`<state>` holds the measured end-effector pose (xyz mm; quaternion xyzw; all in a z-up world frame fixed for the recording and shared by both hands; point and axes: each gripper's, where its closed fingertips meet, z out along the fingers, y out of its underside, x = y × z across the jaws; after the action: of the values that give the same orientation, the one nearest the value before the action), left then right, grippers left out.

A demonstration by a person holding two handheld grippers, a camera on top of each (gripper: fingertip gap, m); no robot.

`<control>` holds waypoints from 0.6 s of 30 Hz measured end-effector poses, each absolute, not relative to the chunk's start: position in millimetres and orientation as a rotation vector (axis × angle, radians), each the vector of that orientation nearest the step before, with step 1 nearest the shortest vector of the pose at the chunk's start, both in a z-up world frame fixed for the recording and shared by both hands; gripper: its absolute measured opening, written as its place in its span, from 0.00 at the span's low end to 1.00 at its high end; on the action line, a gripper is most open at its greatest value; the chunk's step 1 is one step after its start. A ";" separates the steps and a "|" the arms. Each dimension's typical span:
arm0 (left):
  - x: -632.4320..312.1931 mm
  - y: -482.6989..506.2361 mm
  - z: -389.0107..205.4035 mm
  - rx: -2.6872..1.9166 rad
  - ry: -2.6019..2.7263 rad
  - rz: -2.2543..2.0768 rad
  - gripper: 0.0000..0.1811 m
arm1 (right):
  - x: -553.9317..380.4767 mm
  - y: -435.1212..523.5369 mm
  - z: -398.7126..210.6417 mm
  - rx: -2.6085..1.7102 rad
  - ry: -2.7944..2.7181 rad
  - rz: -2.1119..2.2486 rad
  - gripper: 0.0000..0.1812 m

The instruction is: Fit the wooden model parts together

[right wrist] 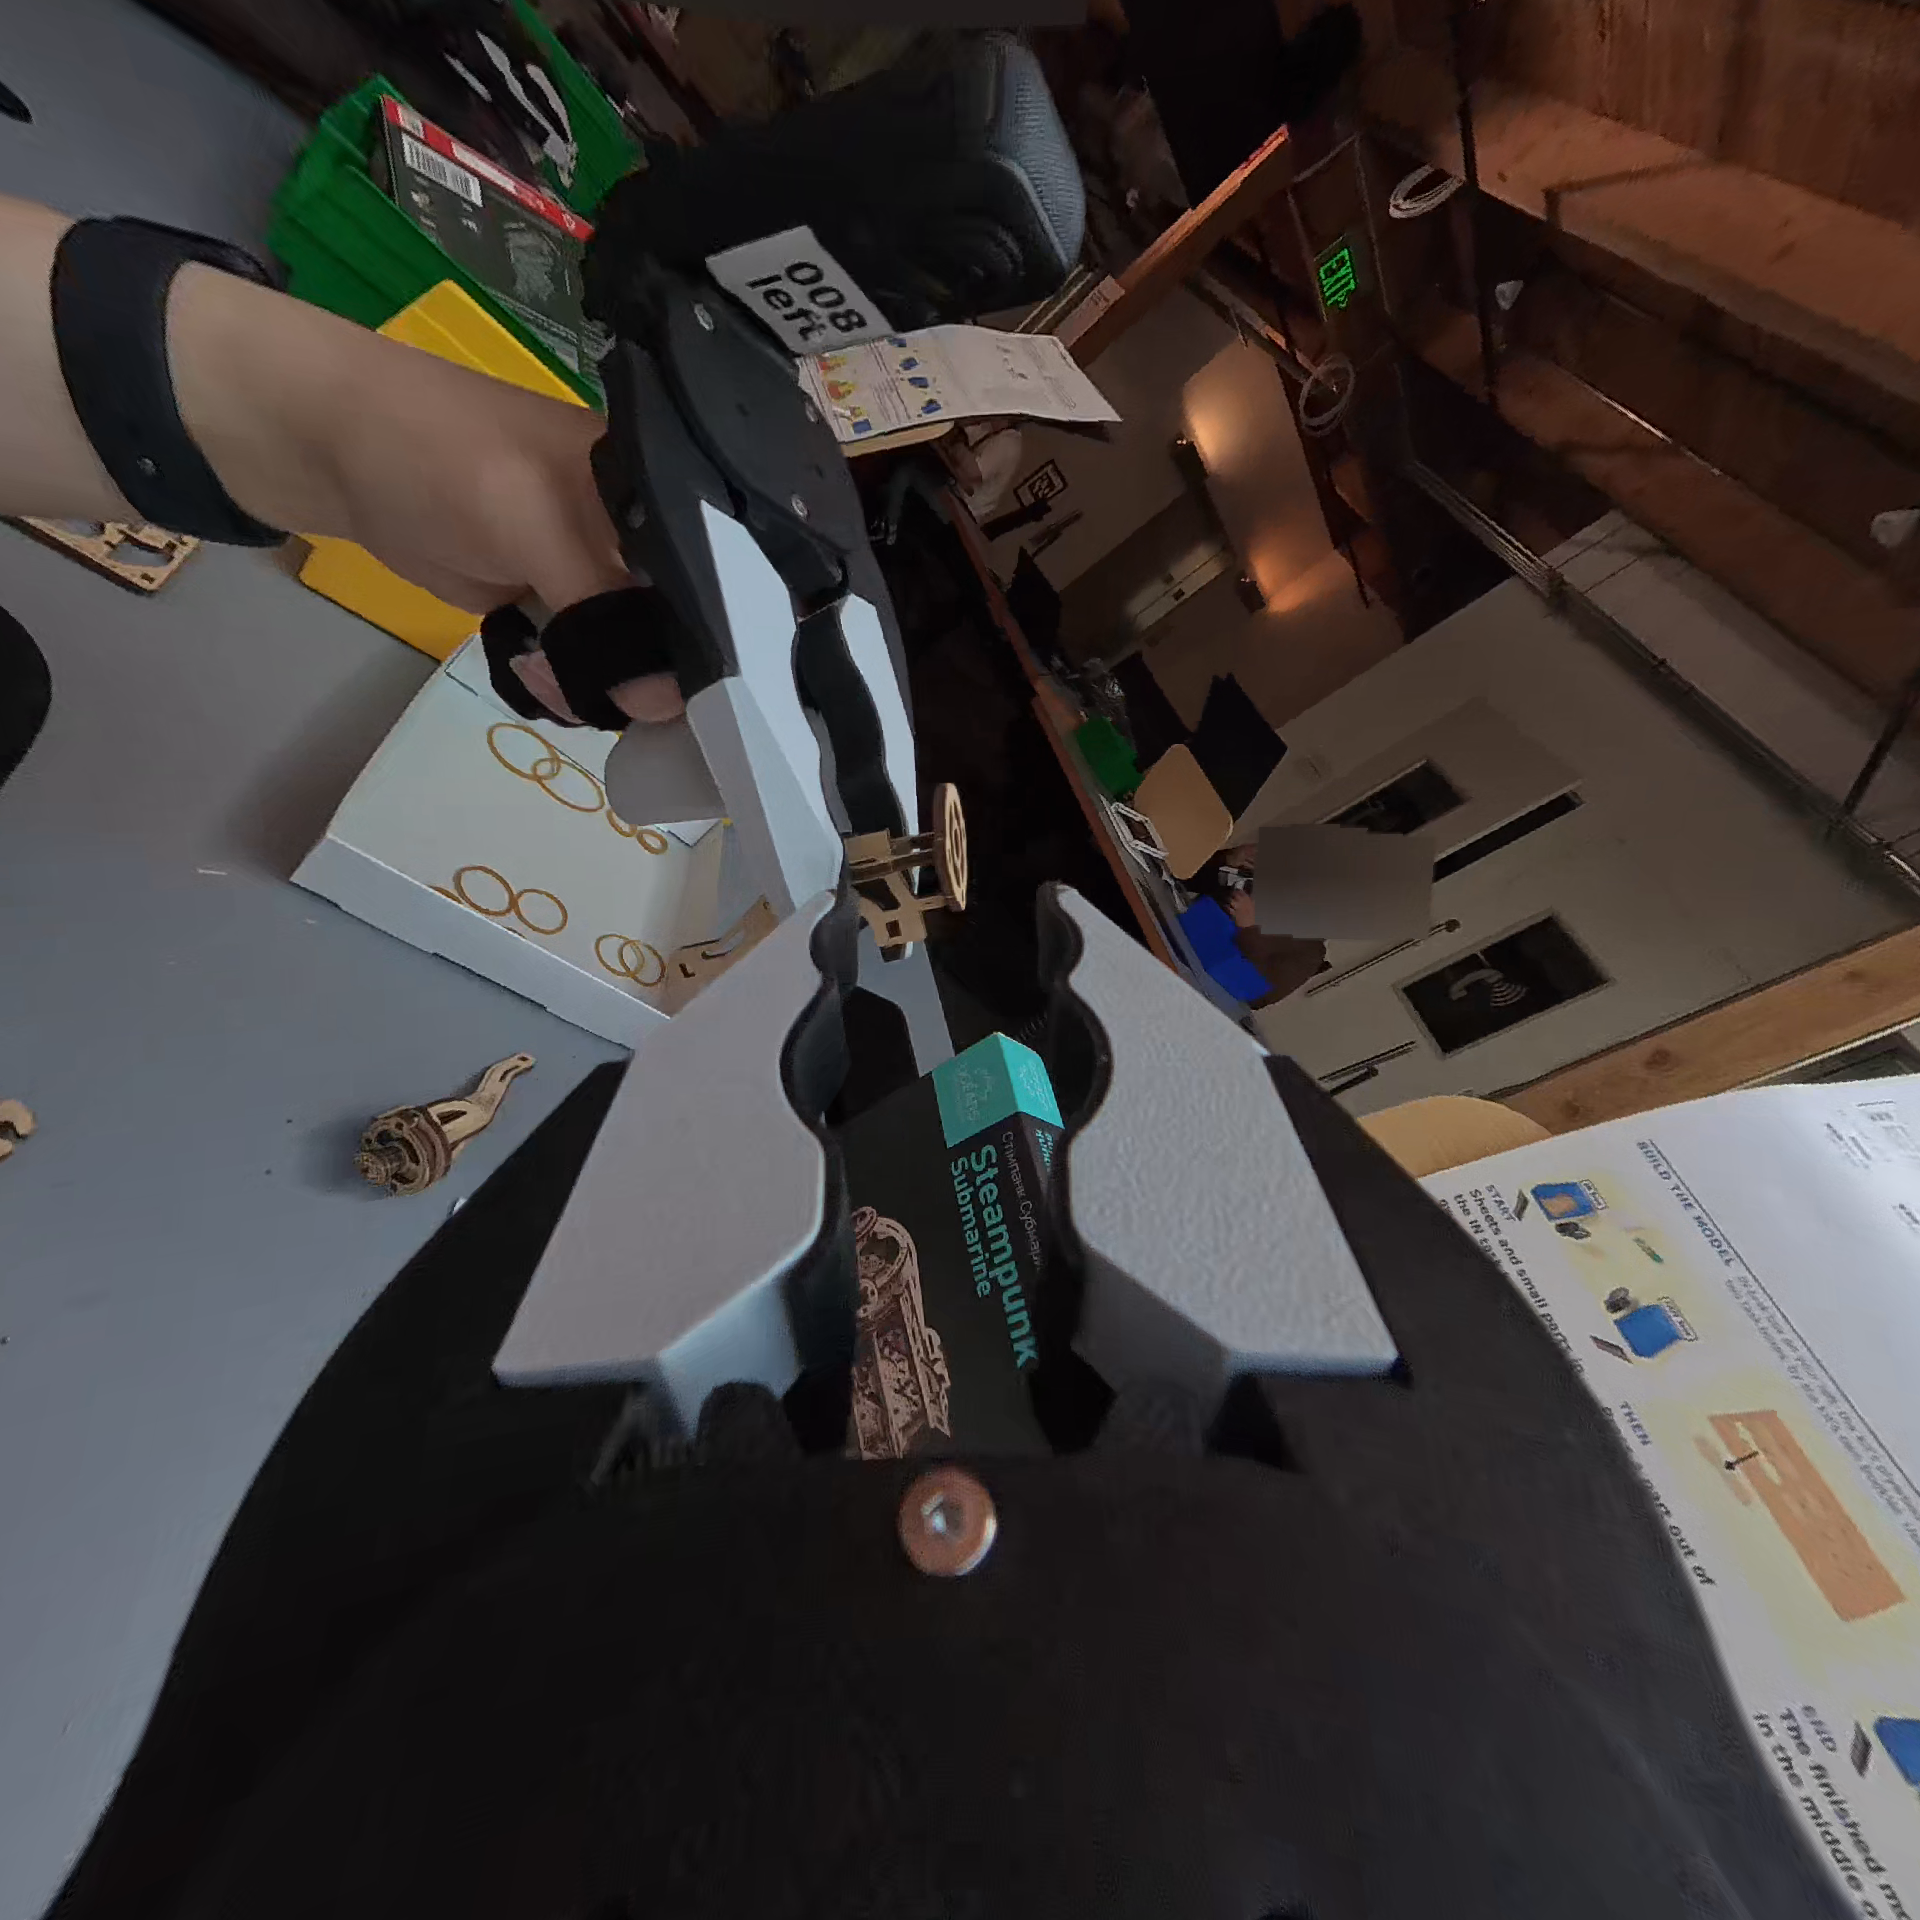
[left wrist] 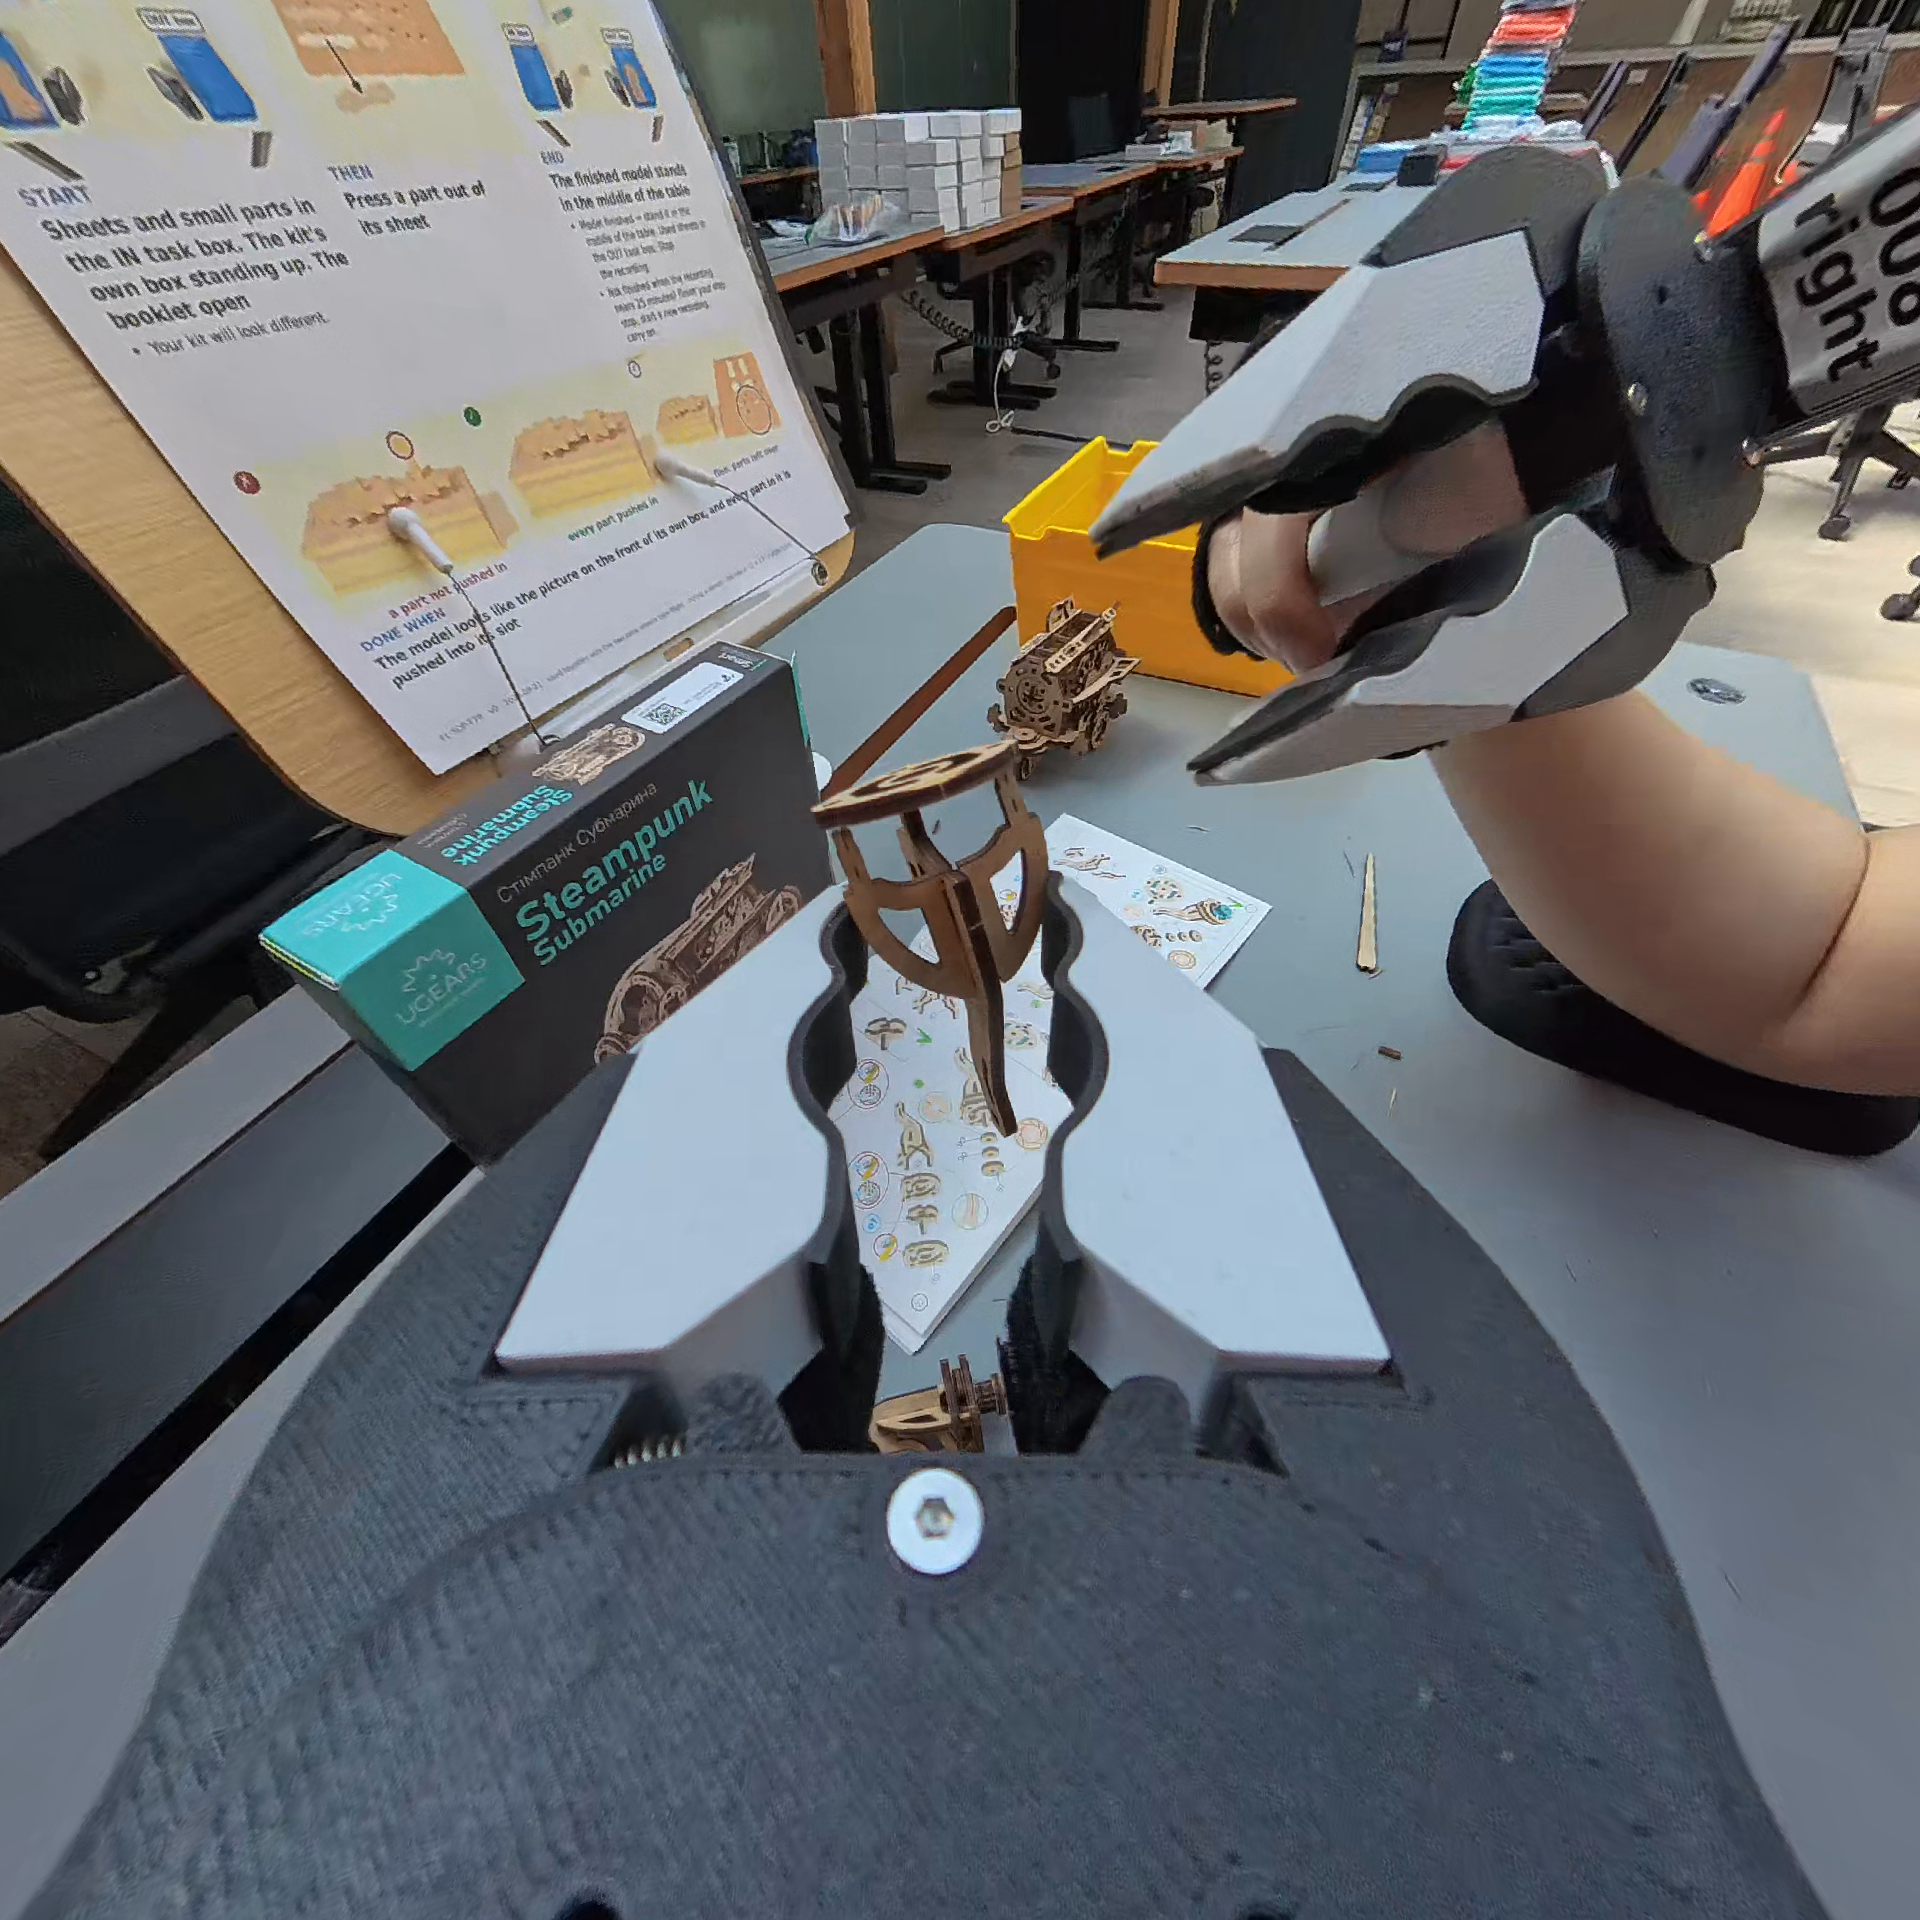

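My left gripper (left wrist: 951, 914) is shut on a small wooden sub-assembly (left wrist: 935, 873), a curved-legged stand with a round disc on top, held above the open booklet (left wrist: 935, 1164). It also shows in the right wrist view (right wrist: 914, 862), at the tips of the left gripper (right wrist: 868, 831). My right gripper (left wrist: 1148, 655) is open and empty, up and to the right of the held part; in its own view (right wrist: 940, 904) its jaws stand apart just short of the part. A partly built wooden model (left wrist: 1060, 675) stands on the grey table beyond.
The dark kit box (left wrist: 582, 883) stands left of the left gripper, with an instruction board (left wrist: 416, 364) behind. A yellow bin (left wrist: 1070, 561) sits at the back. A white box with rubber bands (right wrist: 499, 831), a loose wooden assembly (right wrist: 426, 1132) and a thin stick (left wrist: 1367, 914) lie on the table. There is about 5 cm between the tips of the two grippers.
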<state>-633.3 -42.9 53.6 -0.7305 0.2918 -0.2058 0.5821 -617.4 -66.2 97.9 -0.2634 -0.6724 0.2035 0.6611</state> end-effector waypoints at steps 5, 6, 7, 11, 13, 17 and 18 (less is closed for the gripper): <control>-634.7 -44.8 49.3 -1.730 0.716 -0.445 0.18 | -623.0 -73.0 94.2 -0.591 -1.543 0.458 0.19; -634.5 -45.5 50.1 -1.727 0.715 -0.450 0.18 | -622.6 -73.6 95.4 -0.591 -1.539 0.472 0.19; -634.1 -46.5 51.4 -1.723 0.714 -0.460 0.18 | -622.0 -73.7 96.7 -0.591 -1.533 0.484 0.19; -636.9 -49.6 58.7 -1.700 0.700 -0.469 0.18 | -620.7 -73.0 102.4 -0.602 -1.500 0.529 0.19; -639.3 -50.5 62.7 -1.687 0.685 -0.481 0.18 | -620.8 -71.9 103.6 -0.611 -1.488 0.548 0.18; -644.2 -52.7 72.5 -1.652 0.644 -0.522 0.18 | -621.4 -66.1 105.9 -0.644 -1.451 0.585 0.18; -645.9 -53.3 75.0 -1.643 0.634 -0.530 0.18 | -621.4 -64.7 106.6 -0.653 -1.442 0.596 0.18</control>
<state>-645.9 -53.3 75.0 -0.7105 0.2743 -0.2290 0.6062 -621.4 -64.7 106.6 -0.2888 -0.6380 0.2636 0.6634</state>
